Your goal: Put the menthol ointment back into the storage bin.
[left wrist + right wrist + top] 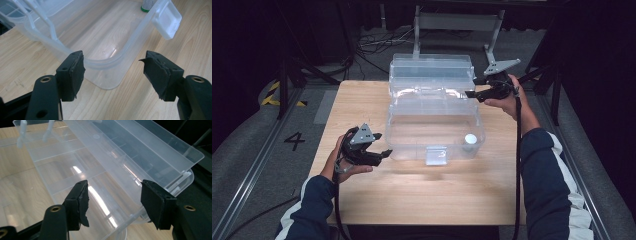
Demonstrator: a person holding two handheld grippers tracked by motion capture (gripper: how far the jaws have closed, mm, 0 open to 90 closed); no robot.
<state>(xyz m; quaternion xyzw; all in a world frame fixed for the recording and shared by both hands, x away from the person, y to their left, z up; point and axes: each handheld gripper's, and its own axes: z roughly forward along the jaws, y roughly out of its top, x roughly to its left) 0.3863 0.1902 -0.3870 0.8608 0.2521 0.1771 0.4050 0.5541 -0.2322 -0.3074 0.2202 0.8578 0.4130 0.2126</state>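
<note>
At the left of the desk [362, 195], the left gripper [371, 150] is held low just beside the near left corner of a clear plastic toolbox [434, 131], its jaws spread wide with nothing between them; in the left gripper view that rounded corner [110, 62] lies between and just beyond the jaws, untouched. The box stands at the middle of the desk toward the far edge, its lid [432, 67] thrown back and its divided tray [432, 97] swung up behind the open base. A latch tab [435, 155] hangs at the middle of the near wall, and a small white-capped bottle [470, 141] stands inside the near right corner of the base. At the right, the right gripper [476, 94] is held at the tray's right end, jaws likewise wide and empty; in the right gripper view the tray's edge [120, 202] passes between them. The step in hand is judged to be an approach to the opened box. Next, a closing of the right jaws on the tray or lid edge is called for, with the base steadied from the left corner.
</note>
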